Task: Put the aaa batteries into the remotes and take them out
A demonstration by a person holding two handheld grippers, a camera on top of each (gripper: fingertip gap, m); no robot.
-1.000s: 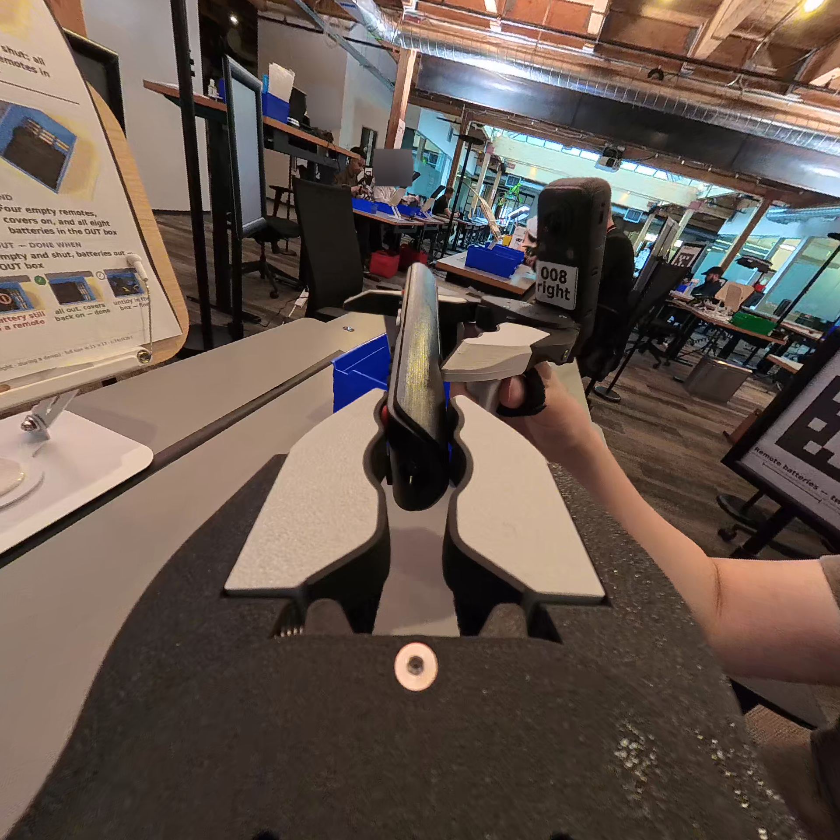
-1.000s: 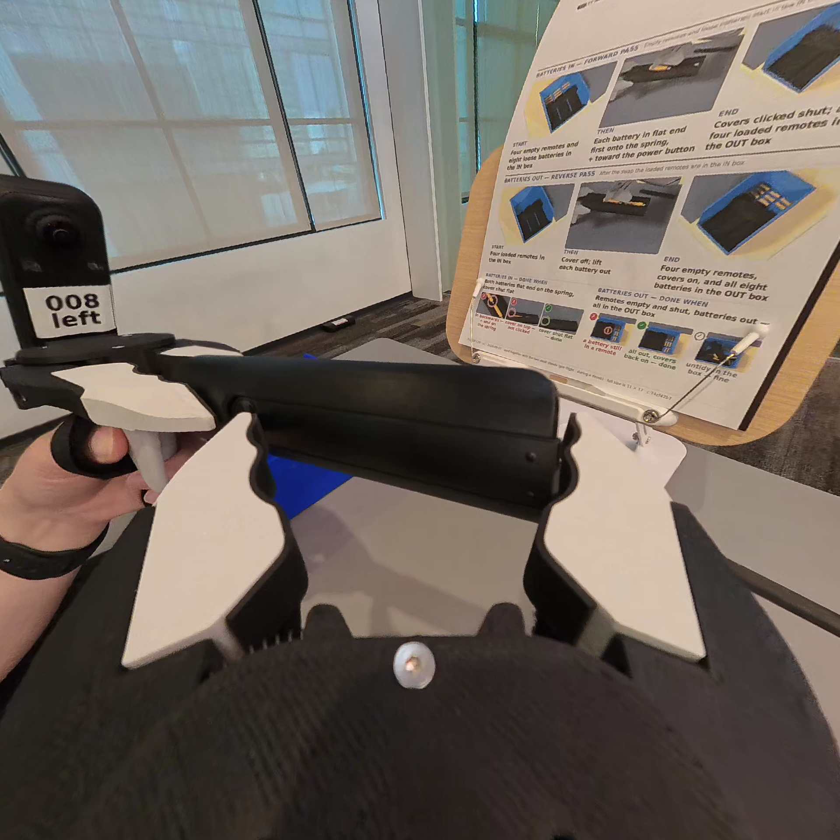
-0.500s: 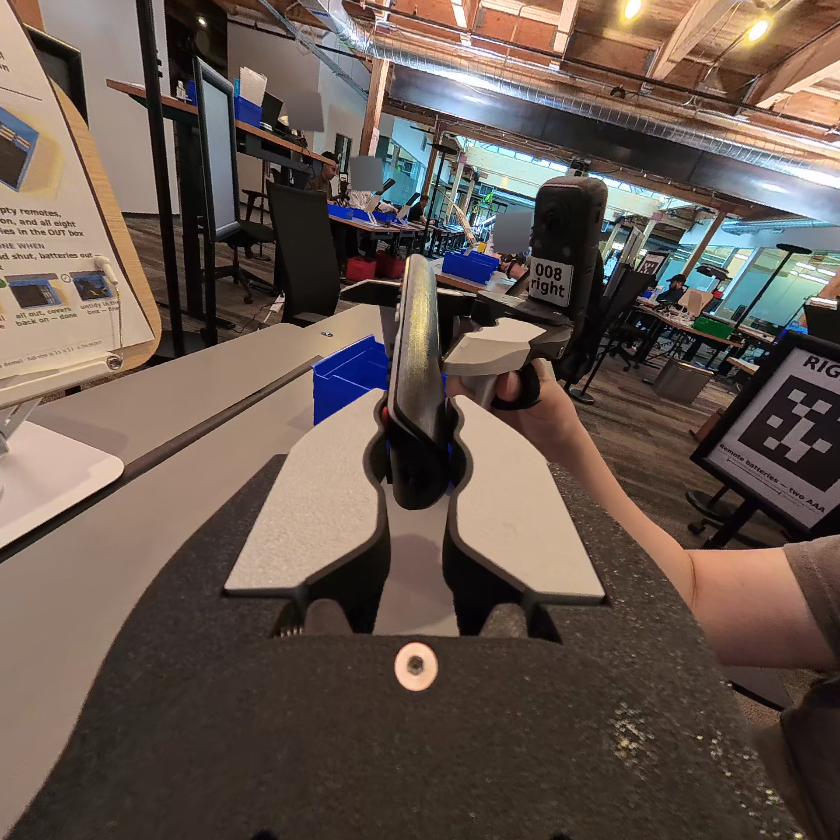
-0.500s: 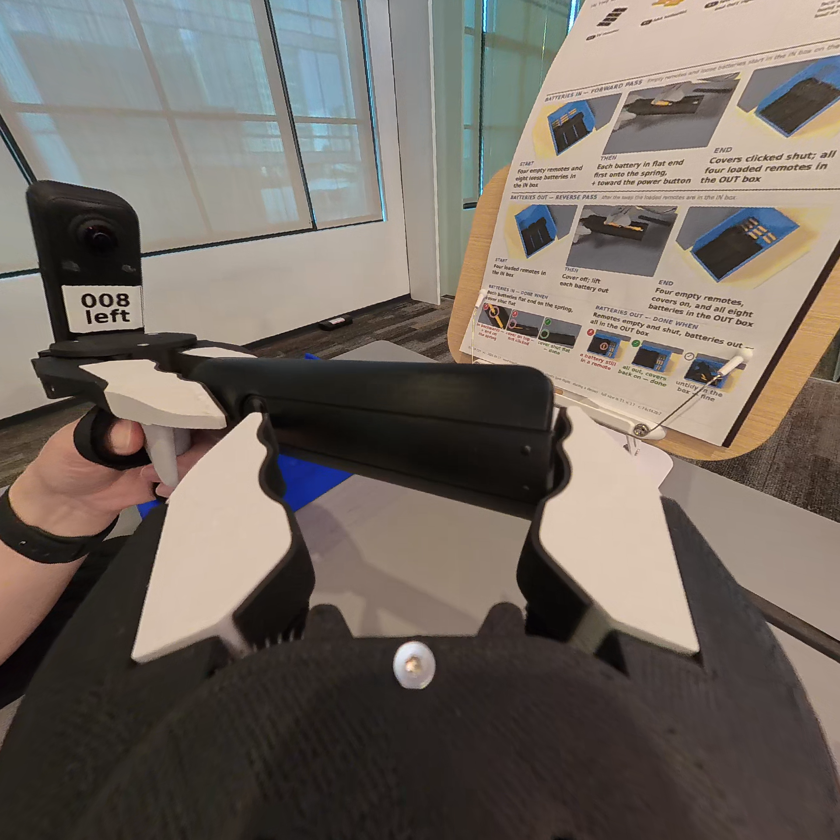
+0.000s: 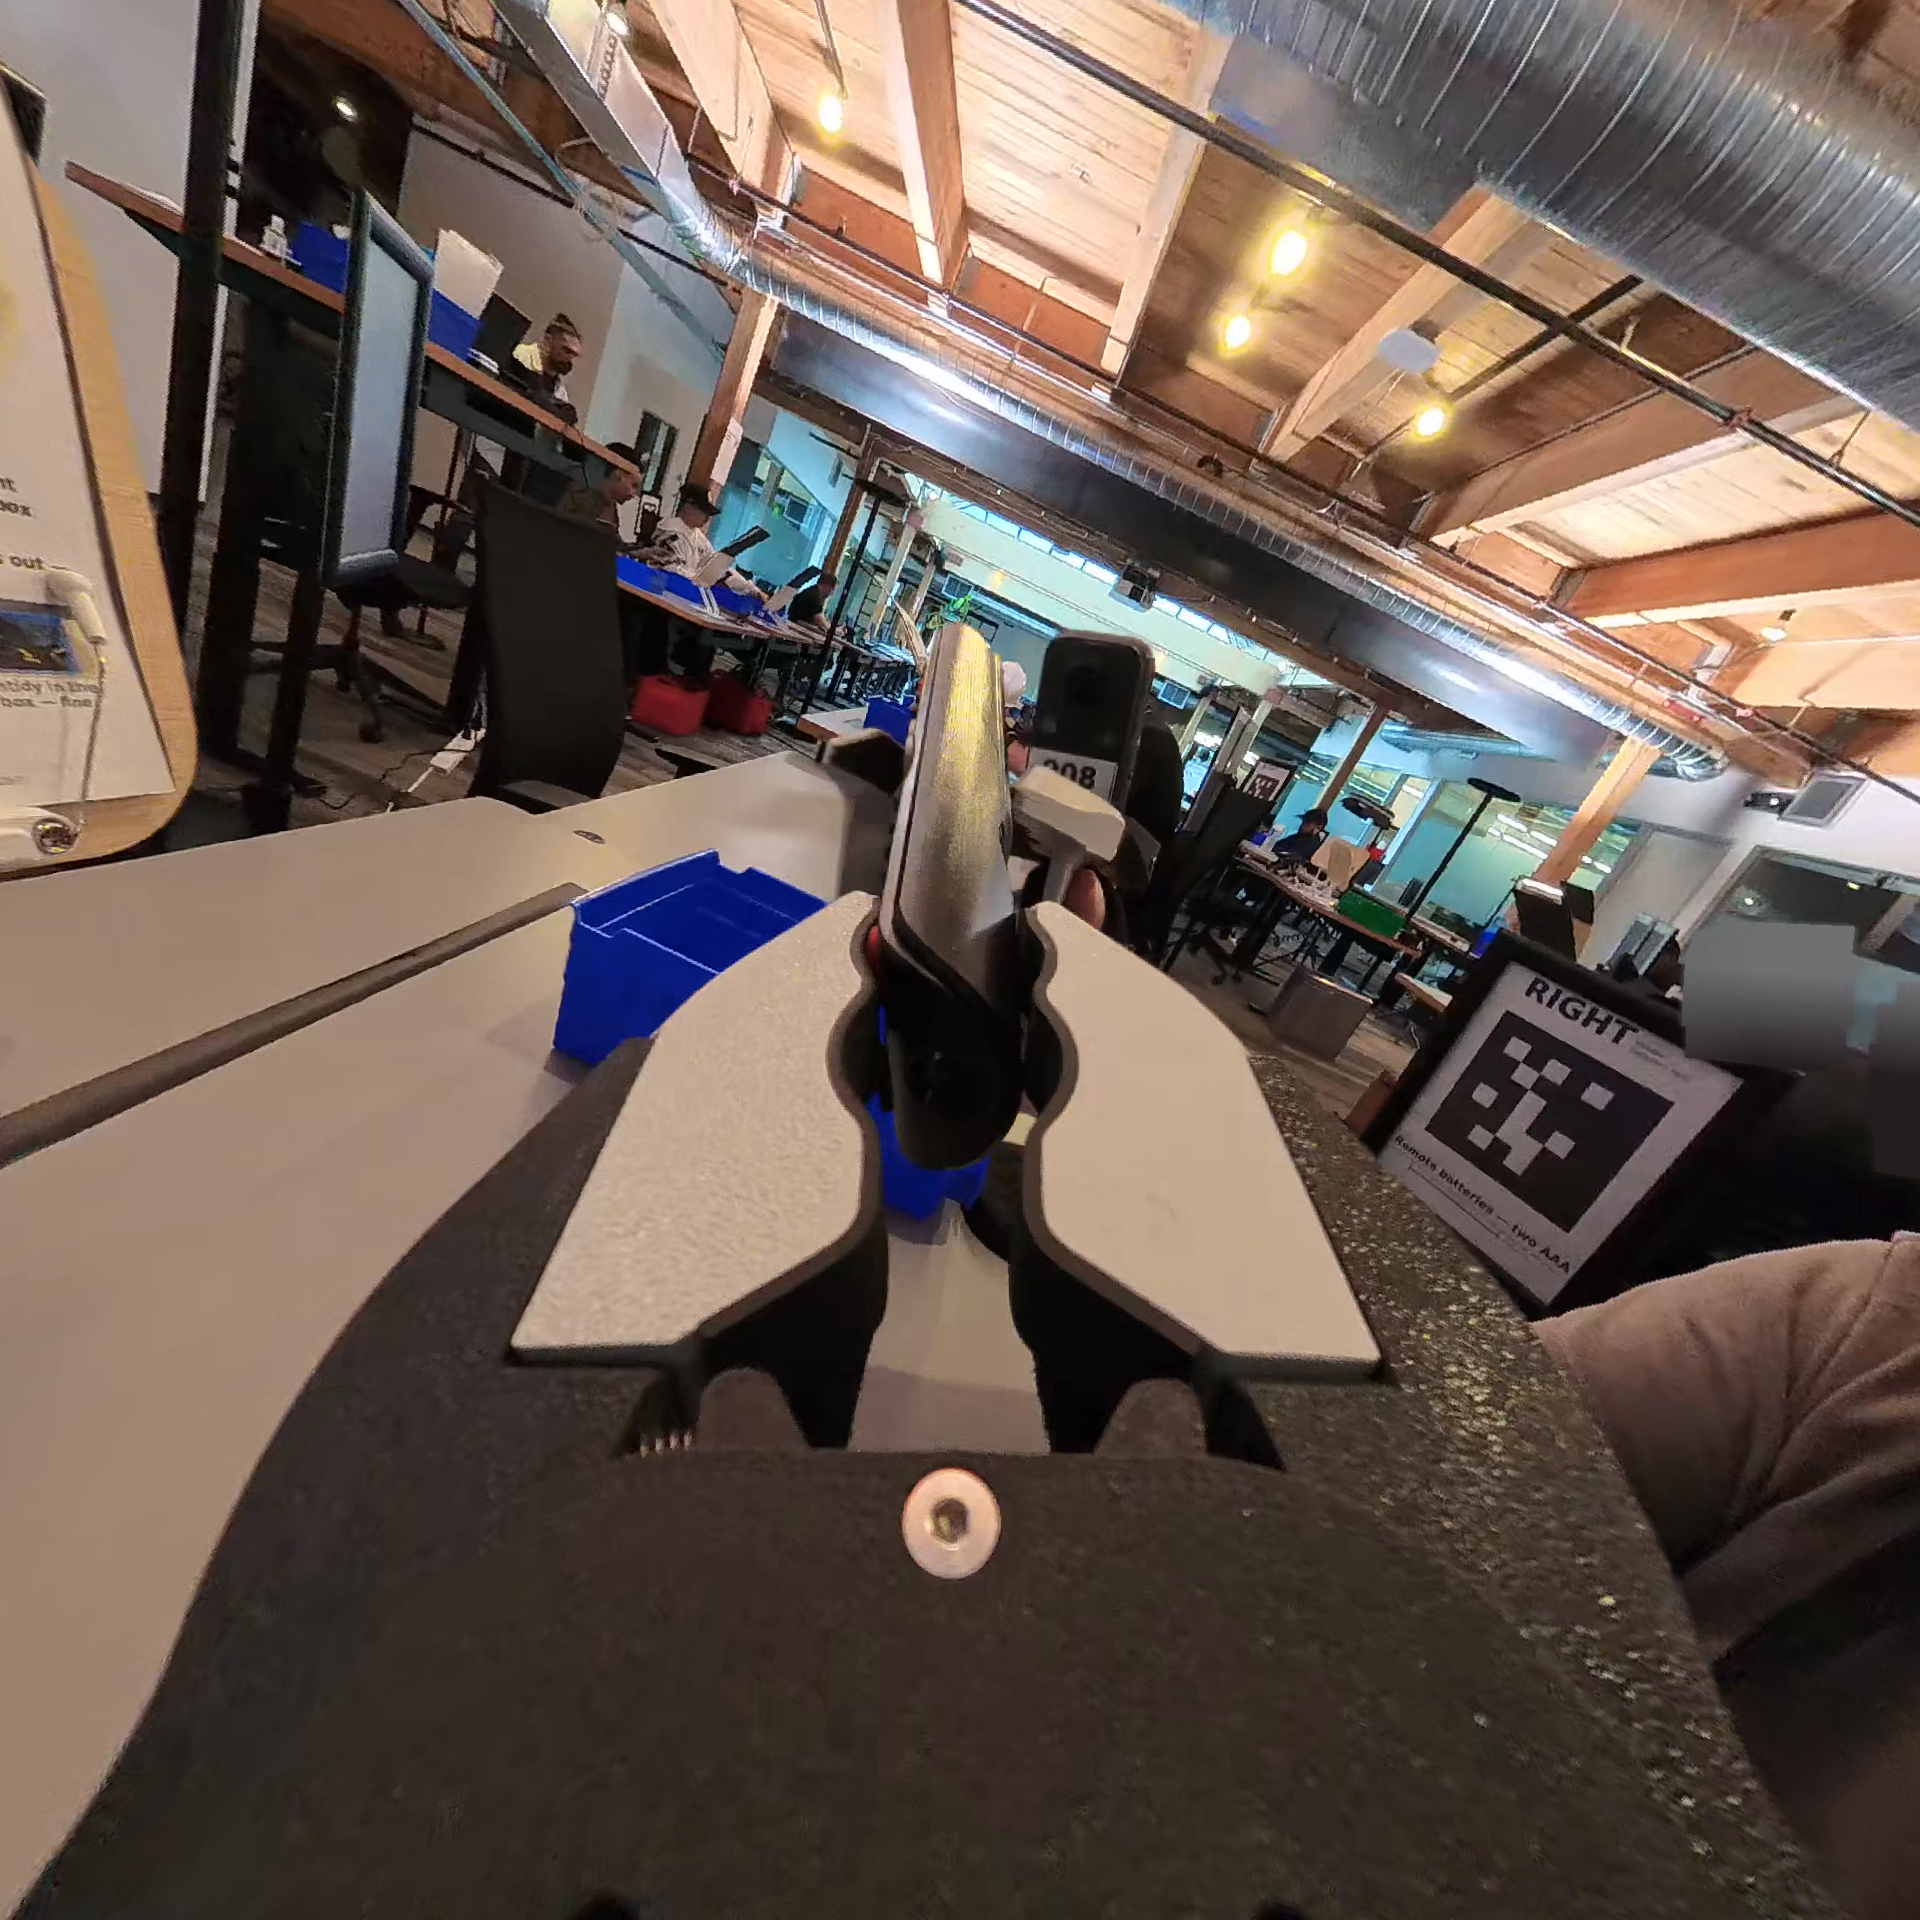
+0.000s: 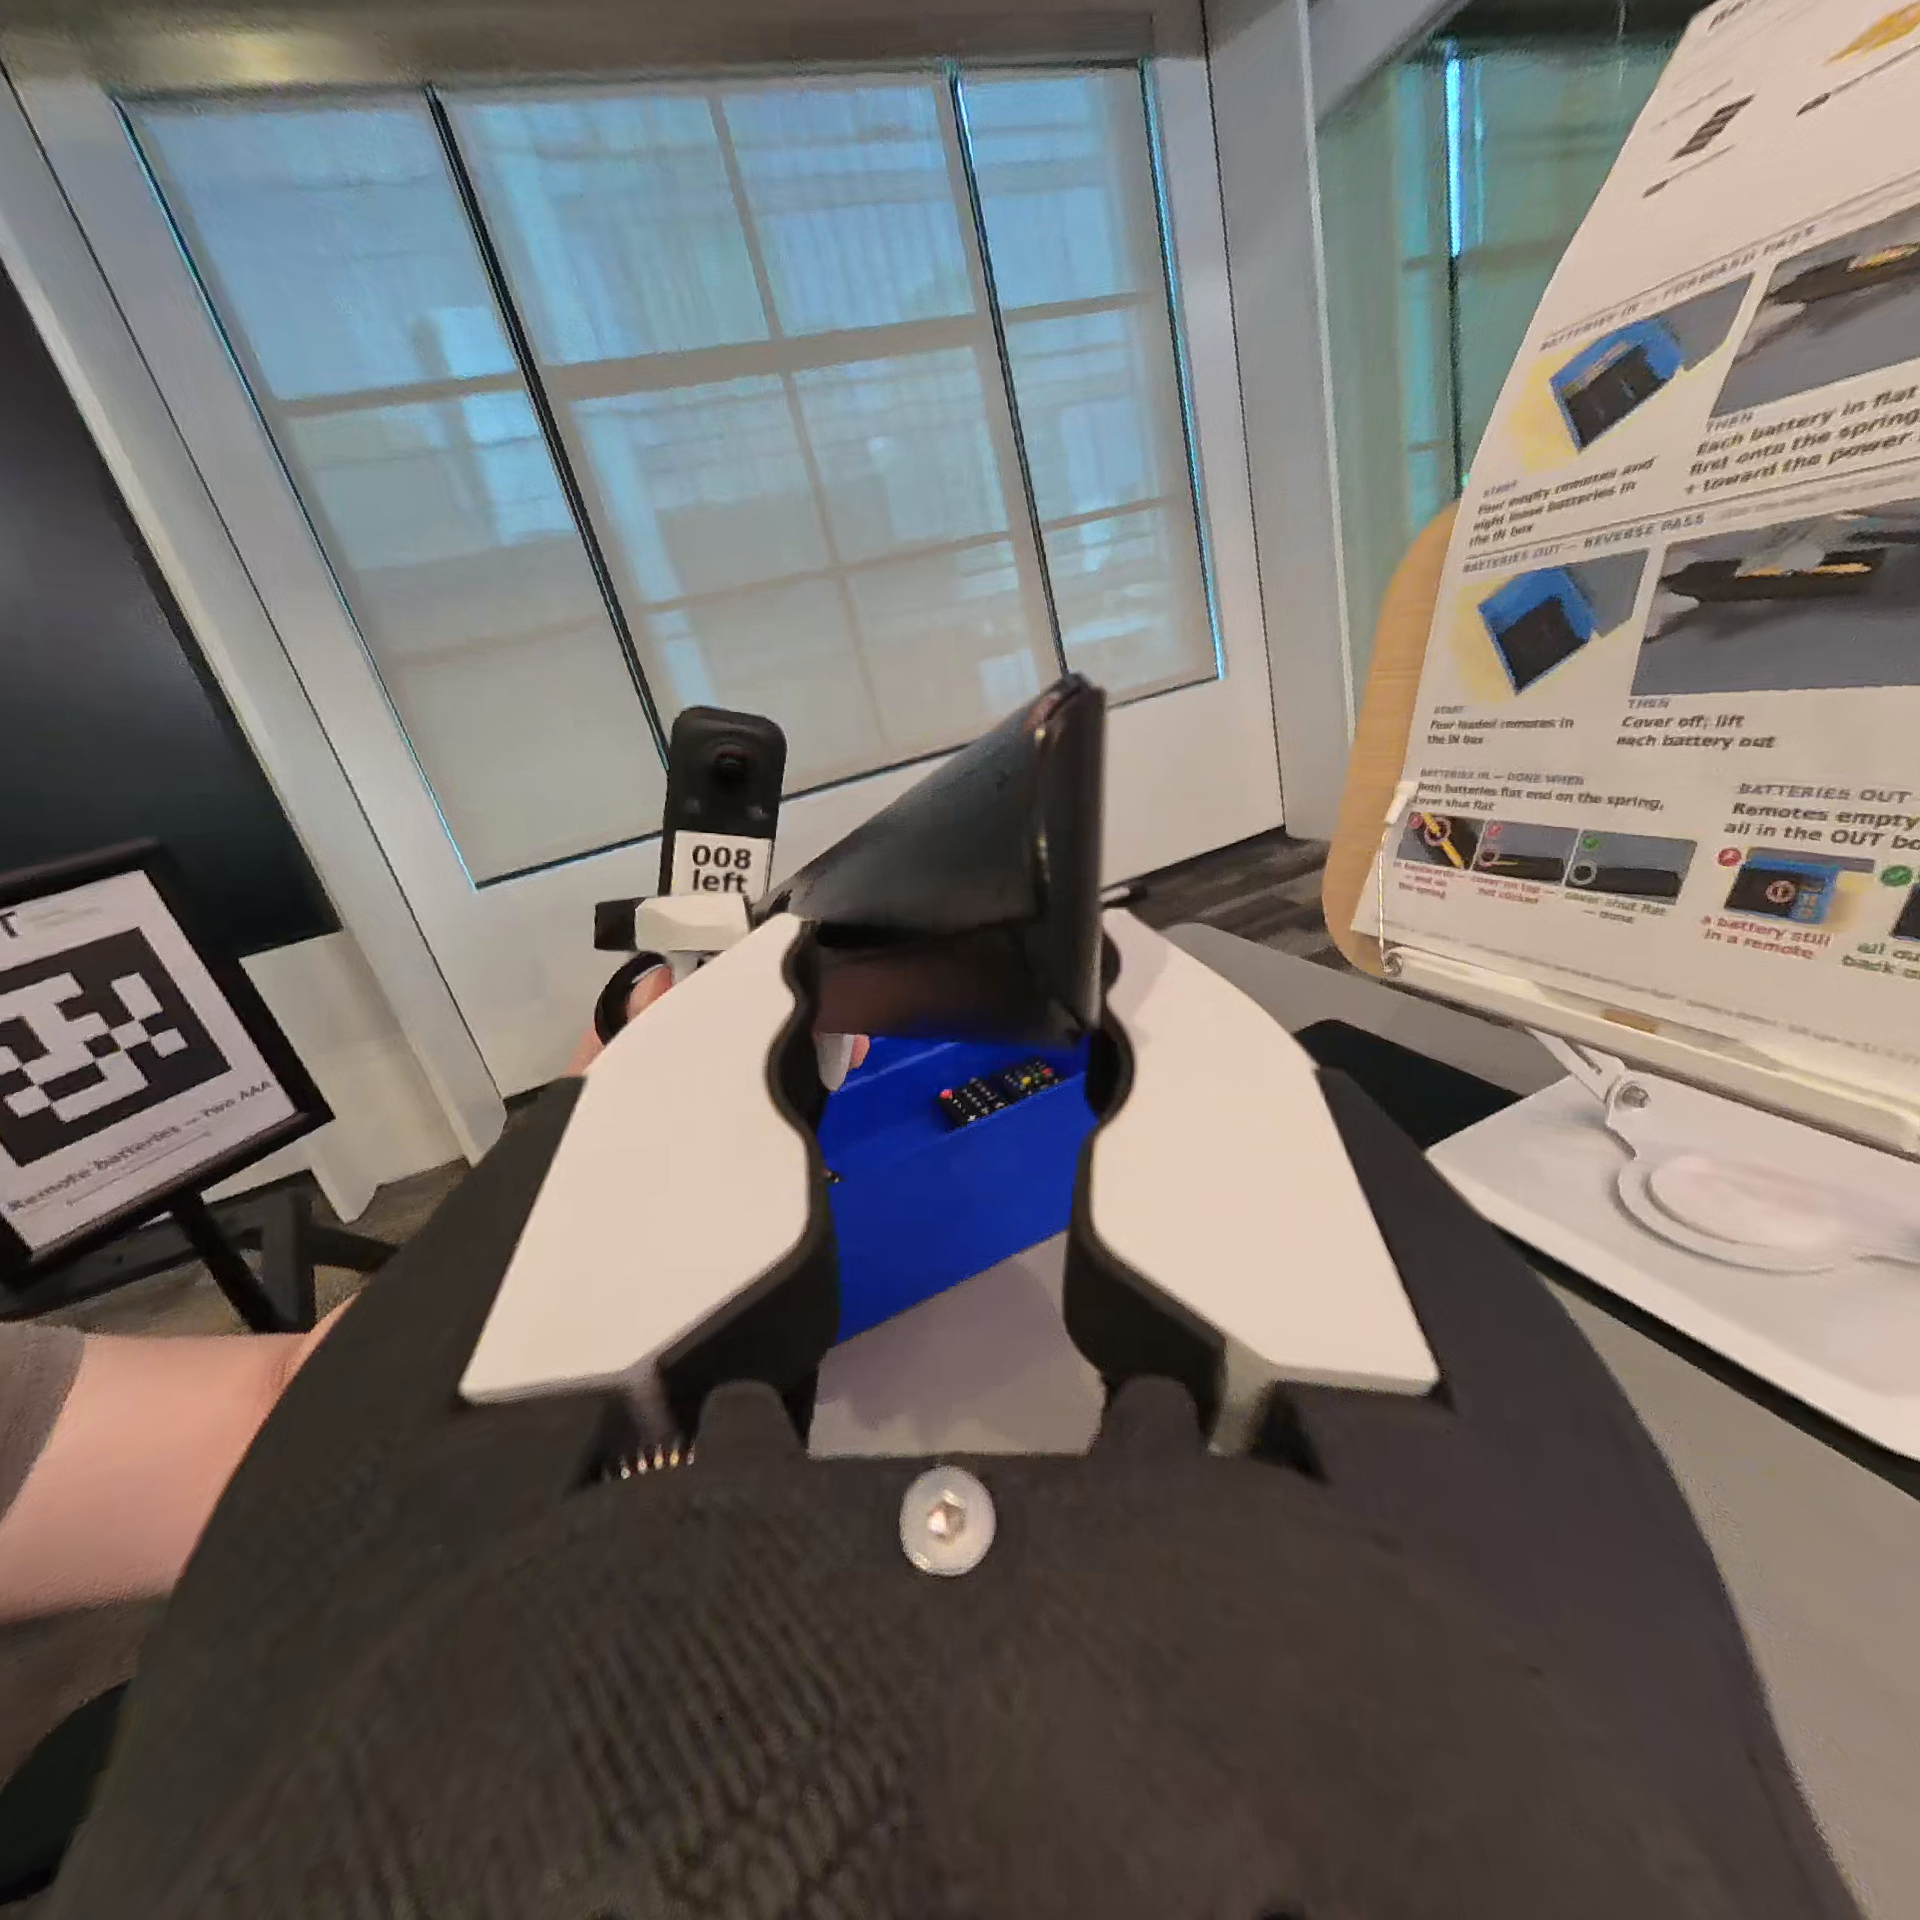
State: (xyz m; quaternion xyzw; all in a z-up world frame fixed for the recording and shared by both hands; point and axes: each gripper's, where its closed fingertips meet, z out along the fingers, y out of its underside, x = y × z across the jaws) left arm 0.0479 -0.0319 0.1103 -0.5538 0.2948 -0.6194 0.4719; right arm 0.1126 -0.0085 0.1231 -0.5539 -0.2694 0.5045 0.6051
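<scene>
A black remote (image 5: 951, 935) is held in the air by both grippers. My left gripper (image 5: 951, 1049) is shut on its near end, with the remote standing edge-on and pointing away. My right gripper (image 6: 945, 997) is shut across the other end of the remote (image 6: 966, 862), which rises away from it toward the left gripper (image 6: 691, 925). The right gripper's body (image 5: 1070, 821) shows behind the remote in the left wrist view. No batteries are visible.
A blue bin (image 6: 956, 1195) sits on the grey table (image 5: 260, 1195) below the grippers, with other remotes (image 6: 997, 1091) in it. An instruction board on a white stand (image 6: 1714, 727) is at the table's far side. A marker sign (image 5: 1548, 1122) stands beside the table.
The remote has swung from lying crosswise in the right wrist view to pointing away from it. The right gripper's fingers have closed much narrower around it. Both views have tilted upward.
</scene>
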